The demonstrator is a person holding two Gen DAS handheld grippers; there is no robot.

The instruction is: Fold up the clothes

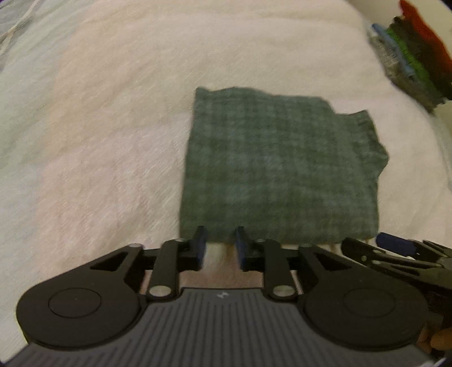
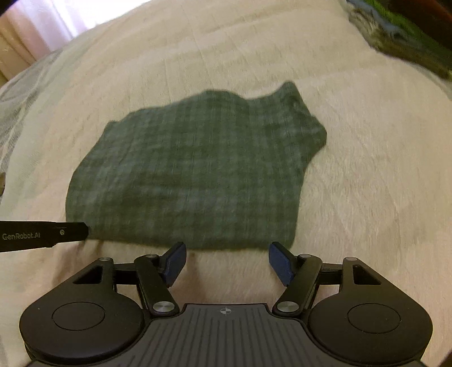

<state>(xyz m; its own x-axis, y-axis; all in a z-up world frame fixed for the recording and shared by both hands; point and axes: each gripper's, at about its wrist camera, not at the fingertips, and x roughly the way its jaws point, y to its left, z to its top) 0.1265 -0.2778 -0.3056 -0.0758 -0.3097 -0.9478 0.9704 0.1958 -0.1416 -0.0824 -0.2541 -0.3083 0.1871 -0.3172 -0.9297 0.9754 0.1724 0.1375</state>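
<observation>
The green plaid garment (image 1: 278, 166) is seen folded flat on the bed (image 1: 99, 141), both grippers' jaws parted and empty at its six-o'clock edge.

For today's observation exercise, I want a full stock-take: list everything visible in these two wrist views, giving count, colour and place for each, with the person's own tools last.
cloth: one, green checked, folded, lying flat mid-bed just ahead of both grippers.
bedspread: one, cream, covering the bed under the cloth.
clothes pile: one pile, red, green, blue and dark pieces, far right edge of the bed; too blurred to count.
curtain: pale pink, far left background in the right wrist view.
left gripper: one, black with blue pads, jaws narrowly apart, at the cloth's near left edge.
right gripper: one, black with blue pads, jaws wide, before the cloth's near right edge.
</observation>
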